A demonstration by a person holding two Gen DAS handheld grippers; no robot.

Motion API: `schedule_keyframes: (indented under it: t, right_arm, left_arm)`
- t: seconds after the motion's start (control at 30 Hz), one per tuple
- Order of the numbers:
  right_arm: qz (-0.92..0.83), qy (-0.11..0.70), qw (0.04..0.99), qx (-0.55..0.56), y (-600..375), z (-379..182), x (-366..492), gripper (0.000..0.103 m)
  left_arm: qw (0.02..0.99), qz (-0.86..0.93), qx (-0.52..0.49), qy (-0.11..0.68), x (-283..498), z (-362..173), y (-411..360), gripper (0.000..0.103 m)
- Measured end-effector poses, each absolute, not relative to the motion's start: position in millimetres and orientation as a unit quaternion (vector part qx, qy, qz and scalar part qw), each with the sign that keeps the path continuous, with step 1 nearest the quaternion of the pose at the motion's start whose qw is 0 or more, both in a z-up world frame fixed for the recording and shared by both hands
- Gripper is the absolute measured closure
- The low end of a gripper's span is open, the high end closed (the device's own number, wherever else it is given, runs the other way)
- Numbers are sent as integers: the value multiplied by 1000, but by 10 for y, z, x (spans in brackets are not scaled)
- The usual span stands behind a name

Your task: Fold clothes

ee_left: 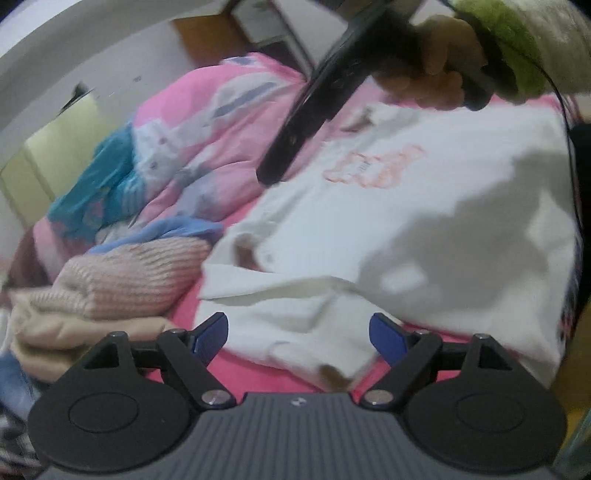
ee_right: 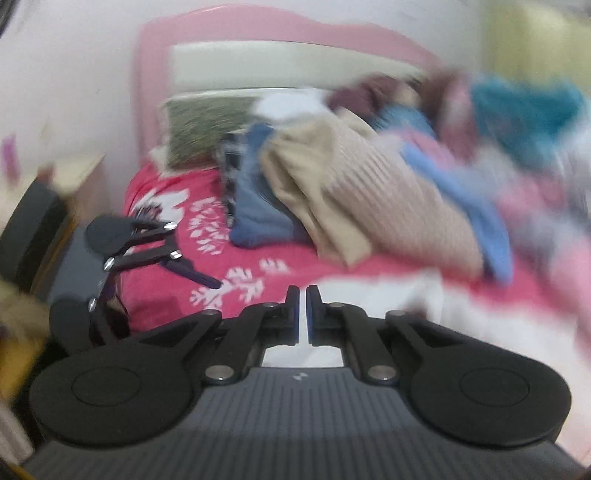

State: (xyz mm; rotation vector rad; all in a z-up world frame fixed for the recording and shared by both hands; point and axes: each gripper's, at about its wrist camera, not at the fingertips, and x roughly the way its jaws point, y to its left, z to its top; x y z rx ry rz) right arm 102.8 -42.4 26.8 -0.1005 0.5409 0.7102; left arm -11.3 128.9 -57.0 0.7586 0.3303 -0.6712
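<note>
A bed with a pink-red sheet (ee_right: pixel 162 295) printed with white leaf shapes fills both views; a pink headboard (ee_right: pixel 258 26) stands at its far end in the right wrist view. A pink and teal quilt (ee_left: pixel 192 136) lies bunched along the far side of the bed. A white T-shirt (ee_left: pixel 388 229) with a faint pink chest print lies spread flat on the sheet, partly folded, one sleeve turned toward the left gripper. Beside the shirt sits a pile of clothes: a ribbed pink sweater (ee_left: pixel 133 277) on top, a beige garment (ee_left: pixel 74 332) under it, and blue fabric (ee_right: pixel 258 206) alongside. A green-patterned pillow (ee_right: pixel 207 129) rests against the headboard.

The left gripper (ee_left: pixel 299 336) hovers just above the near edge of the shirt with its blue-padded fingers (ee_left: pixel 212 332) spread wide apart and nothing between them. The right gripper (ee_right: pixel 303 314) has its fingers drawn almost together, only a thin slit between them; white cloth shows in and below that slit, but motion blur prevents telling whether the fingers actually pinch it. In the left wrist view the right gripper appears as a dark bar over the collar end of the shirt, held by a hand (ee_left: pixel 436 62) in a fuzzy green and white sleeve (ee_left: pixel 517 33).
</note>
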Motion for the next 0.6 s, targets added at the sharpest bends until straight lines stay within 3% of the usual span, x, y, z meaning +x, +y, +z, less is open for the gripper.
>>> schedule_keyframes:
  t: [0.1, 0.33, 0.4, 0.47, 0.6]
  right_arm:
    - [300, 299, 904, 55, -707, -79, 1000, 99]
    - [228, 309, 910, 158, -1202, -590, 969, 98]
    - [213, 301, 914, 169, -1294, -668, 991, 98]
    - [203, 293, 915, 187, -1388, -717, 1041, 98]
    - [185, 269, 923, 203, -1563, -751, 1124, 98]
  left_arm:
    - [844, -327, 391, 167, -90, -641, 1186, 35]
    - [807, -344, 437, 197, 26, -747, 1010, 47]
    - [796, -349, 450, 205, 58, -778, 959, 76]
    - [785, -353, 463, 213, 91, -808, 909, 93]
    - [798, -344, 434, 237, 278, -628, 928, 96]
